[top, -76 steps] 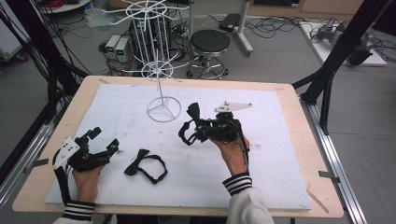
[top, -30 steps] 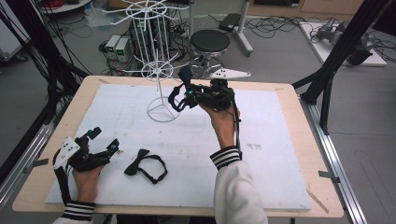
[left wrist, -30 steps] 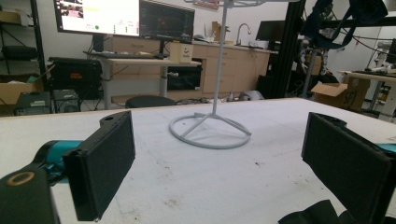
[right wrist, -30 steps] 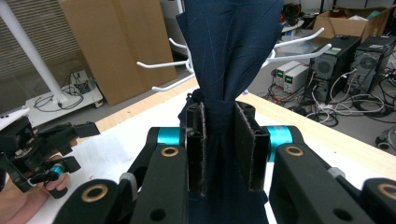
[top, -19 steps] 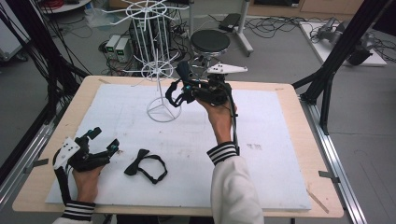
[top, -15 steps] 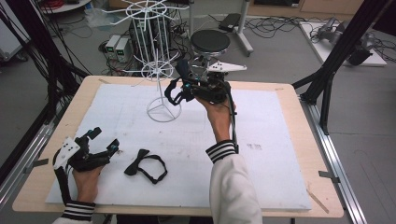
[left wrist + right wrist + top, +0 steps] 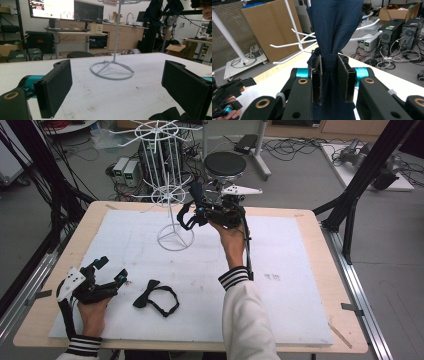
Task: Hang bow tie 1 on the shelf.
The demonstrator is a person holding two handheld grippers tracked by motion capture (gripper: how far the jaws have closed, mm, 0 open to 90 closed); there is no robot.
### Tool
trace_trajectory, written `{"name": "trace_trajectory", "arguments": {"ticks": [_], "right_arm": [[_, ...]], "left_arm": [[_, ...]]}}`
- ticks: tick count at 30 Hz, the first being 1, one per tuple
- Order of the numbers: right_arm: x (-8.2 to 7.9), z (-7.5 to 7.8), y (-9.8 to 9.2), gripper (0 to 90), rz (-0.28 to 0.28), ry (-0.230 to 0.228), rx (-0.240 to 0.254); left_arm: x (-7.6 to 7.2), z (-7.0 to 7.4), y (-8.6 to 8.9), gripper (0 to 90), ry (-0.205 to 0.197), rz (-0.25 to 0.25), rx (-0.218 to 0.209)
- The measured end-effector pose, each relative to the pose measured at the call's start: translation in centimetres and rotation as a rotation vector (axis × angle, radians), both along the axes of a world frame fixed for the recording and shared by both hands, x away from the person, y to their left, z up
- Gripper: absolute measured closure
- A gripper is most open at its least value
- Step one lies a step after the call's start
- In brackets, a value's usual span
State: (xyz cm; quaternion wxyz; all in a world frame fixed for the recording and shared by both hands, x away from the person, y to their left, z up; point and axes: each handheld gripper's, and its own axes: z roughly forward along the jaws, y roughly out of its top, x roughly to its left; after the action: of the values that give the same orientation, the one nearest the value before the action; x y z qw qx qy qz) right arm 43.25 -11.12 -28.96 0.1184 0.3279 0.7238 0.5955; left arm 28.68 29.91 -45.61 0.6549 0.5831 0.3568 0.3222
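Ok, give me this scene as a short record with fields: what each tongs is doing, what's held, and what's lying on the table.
right tongs: shut on dark blue bow tie, raised beside the white wire rack
left tongs: open, nothing between the pads, low over the table
on table: black bow tie lying flat on the white mat, near the left tongs
rack: upright, ring base on the mat

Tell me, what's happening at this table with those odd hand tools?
A person holds a pair of tongs in each hand. The right tongs are shut on a dark blue bow tie, lifted close to the white wire rack at the table's far side. The left tongs rest open on the white mat, beside a second bow tie lying flat.
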Motion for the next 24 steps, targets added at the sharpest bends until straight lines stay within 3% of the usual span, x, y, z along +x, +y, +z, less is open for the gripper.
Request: {"name": "trace_trajectory", "arguments": {"ticks": [10, 24], "right_arm": [[1.0, -0.9, -0.3, 75.9, -0.014, 0.038, 0.023], [2.2, -2.3, 0.4, 75.8, -0.025, 0.095, -0.006]], "left_arm": [[0.0, 0.0, 0.0, 10.1, 0.000, 0.001, 0.000], [0.0, 0.0, 0.0, 10.0, -0.003, 0.000, -0.007]]}}
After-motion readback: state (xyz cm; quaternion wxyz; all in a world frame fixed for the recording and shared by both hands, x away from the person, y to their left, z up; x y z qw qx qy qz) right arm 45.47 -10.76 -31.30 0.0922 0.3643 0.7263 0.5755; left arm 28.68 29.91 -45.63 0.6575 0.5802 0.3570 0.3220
